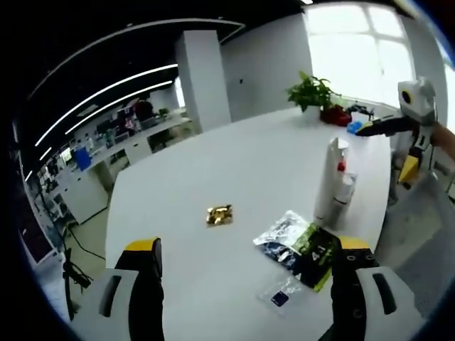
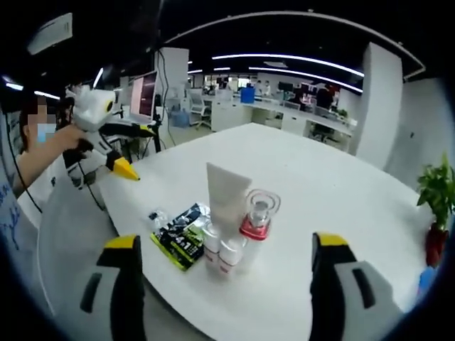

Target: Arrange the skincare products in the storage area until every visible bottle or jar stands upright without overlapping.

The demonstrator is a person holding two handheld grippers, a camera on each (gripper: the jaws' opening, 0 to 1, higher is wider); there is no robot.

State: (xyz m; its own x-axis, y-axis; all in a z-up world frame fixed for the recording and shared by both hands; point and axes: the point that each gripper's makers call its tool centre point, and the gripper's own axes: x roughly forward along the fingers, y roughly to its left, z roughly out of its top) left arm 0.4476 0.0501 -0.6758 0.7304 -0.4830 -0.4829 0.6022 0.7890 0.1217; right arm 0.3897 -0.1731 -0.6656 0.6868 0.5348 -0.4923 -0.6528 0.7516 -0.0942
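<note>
Skincare products stand grouped near one edge of the white table [image 2: 341,192]. Right gripper view: a white tube [image 2: 227,195] stands upright on its cap, a clear bottle with a red base [image 2: 257,217] is just beside it, and two small white bottles [image 2: 222,254] stand in front, touching or nearly touching each other. A dark sachet with green print [image 2: 183,240] lies flat just beside the small bottles, and a small clear packet [image 2: 158,217] lies next to it toward the table edge.

Left gripper view: the same tube [image 1: 331,179] is upright with a small bottle [image 1: 346,190] against it; the dark sachet [image 1: 311,254] and a crinkled silver packet [image 1: 281,233] lie flat beside them, and a small clear packet with a blue square [image 1: 281,295] lies nearer the camera. A gold wrapper [image 1: 220,214] lies alone, well apart from the group. A potted plant [image 1: 313,92] sits at the far end of the table.

Left gripper [image 1: 249,266]: jaws spread wide, nothing between them, held above the table short of the sachets. Right gripper [image 2: 224,266]: jaws spread wide, empty, with the small bottles between them in the picture; contact cannot be told. The left gripper also appears in the right gripper view, held in a person's hand [image 2: 71,136] off the table edge.
</note>
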